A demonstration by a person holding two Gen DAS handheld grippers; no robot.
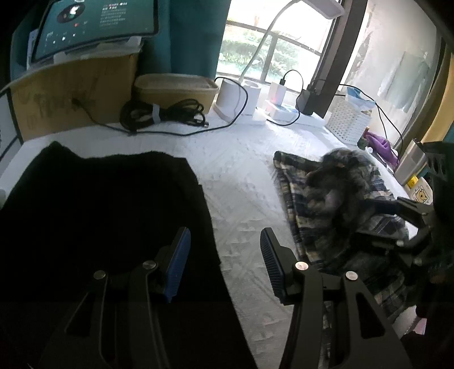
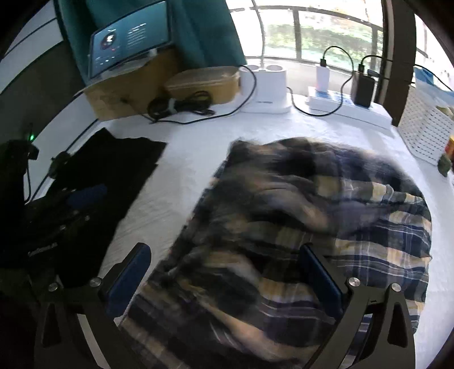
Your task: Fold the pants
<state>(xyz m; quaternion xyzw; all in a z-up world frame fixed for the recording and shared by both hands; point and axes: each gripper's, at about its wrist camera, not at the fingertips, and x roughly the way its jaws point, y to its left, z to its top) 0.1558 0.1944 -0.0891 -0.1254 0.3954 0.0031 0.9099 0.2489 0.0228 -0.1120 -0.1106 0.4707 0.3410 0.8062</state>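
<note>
The plaid pants (image 2: 298, 215) lie crumpled in a heap on the white table cover (image 2: 181, 159), and their upper part is blurred. My right gripper (image 2: 224, 272) hangs just over their near edge, open wide, with plaid cloth below and between the blue pads (image 2: 127, 281) but not pinched. In the left wrist view the pants (image 1: 334, 210) lie to the right, with the right gripper's dark frame (image 1: 417, 218) over them. My left gripper (image 1: 224, 255) stands open over bare cover with nothing between its fingers. A flat black garment (image 1: 99, 215) lies to its left.
Along the back edge stand a cardboard box (image 1: 71, 96) with a lit screen (image 1: 96, 25) on top, a tan container (image 1: 176, 88), a coiled black cable (image 1: 161, 113), white chargers (image 2: 269, 85) with cords, and a white perforated basket (image 1: 349, 122). A window is behind them.
</note>
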